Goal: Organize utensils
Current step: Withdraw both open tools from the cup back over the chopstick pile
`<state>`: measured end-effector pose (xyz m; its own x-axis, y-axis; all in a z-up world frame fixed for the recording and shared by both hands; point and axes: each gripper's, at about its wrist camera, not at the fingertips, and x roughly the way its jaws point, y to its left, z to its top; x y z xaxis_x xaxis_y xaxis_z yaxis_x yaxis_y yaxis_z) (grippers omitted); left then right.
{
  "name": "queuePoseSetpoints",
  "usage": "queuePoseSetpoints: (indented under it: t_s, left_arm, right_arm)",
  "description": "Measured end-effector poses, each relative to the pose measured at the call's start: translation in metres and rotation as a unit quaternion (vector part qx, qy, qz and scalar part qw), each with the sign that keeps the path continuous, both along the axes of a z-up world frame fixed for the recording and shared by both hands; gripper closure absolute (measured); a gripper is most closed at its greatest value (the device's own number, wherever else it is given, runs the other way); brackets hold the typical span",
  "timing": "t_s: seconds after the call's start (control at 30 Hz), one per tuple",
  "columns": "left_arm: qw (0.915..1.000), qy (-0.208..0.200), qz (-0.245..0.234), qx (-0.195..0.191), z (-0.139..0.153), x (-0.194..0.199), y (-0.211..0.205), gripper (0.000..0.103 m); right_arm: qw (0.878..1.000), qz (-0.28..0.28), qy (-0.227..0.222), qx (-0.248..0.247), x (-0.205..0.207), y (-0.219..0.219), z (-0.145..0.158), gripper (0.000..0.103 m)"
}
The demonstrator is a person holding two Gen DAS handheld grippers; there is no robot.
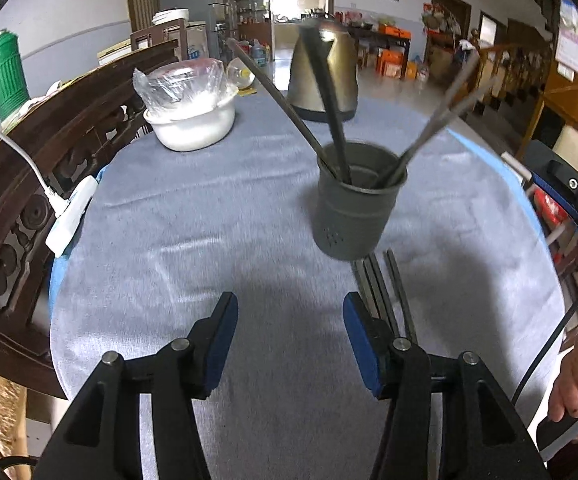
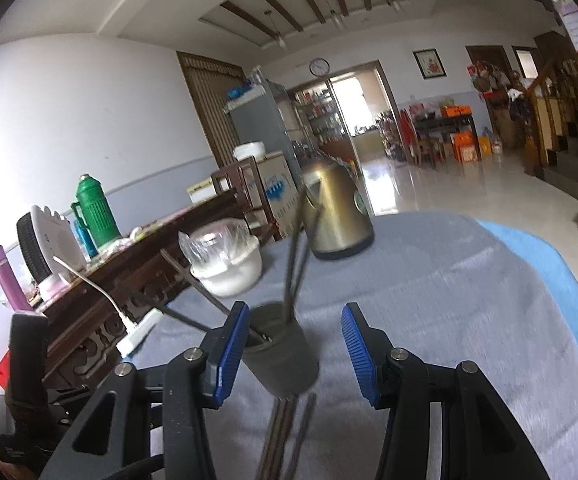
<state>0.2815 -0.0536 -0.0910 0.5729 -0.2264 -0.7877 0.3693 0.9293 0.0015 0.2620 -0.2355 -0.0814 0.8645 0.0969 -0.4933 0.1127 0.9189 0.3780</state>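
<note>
A grey utensil cup (image 1: 355, 204) stands on the grey tablecloth (image 1: 209, 240) with several dark chopsticks (image 1: 329, 92) leaning out of it. A few more chopsticks (image 1: 387, 292) lie flat on the cloth just in front of the cup. My left gripper (image 1: 291, 308) hangs open over bare cloth, left of the loose chopsticks, with nothing between its blue pads. In the right wrist view the cup (image 2: 285, 360) sits just past my open right gripper (image 2: 295, 314); its left finger overlaps the cup's edge and the pads do not press on it. The loose chopsticks (image 2: 285, 432) lie below.
A brass-coloured kettle (image 1: 325, 76) and a white bowl under plastic wrap (image 1: 191, 120) stand at the far end of the table. A white power strip (image 1: 71, 216) lies at the left edge by a carved wooden bench back (image 1: 17, 208). A person's hand (image 1: 573, 392) shows at right.
</note>
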Motion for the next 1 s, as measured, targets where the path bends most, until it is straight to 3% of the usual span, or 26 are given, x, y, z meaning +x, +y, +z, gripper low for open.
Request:
queuePoseSetpoints:
  t_s: [0.4,0.77,0.87,1.0]
  left_arm:
    - [0.9989,-0.010,0.007,0.044,-0.008,-0.004,-0.006,0.047]
    - [0.9982,0.010,0.016,0.057,-0.020,-0.003,-0.003,0.047]
    - [0.9980,0.014,0.017,0.059,-0.024,-0.003,-0.003,0.046]
    - [0.9978,0.015,0.019,0.062,-0.026,-0.003,-0.002,0.046]
  right_arm:
    - [0.999,-0.008,0.042,0.011,-0.006,-0.009,-0.018,0.051]
    - [0.996,0.010,0.088,0.014,-0.001,-0.001,-0.036,0.051]
    - [0.993,0.025,0.112,0.031,0.002,-0.001,-0.048,0.063]
    - [0.989,0.033,0.135,0.043,0.004,0.001,-0.060,0.063]
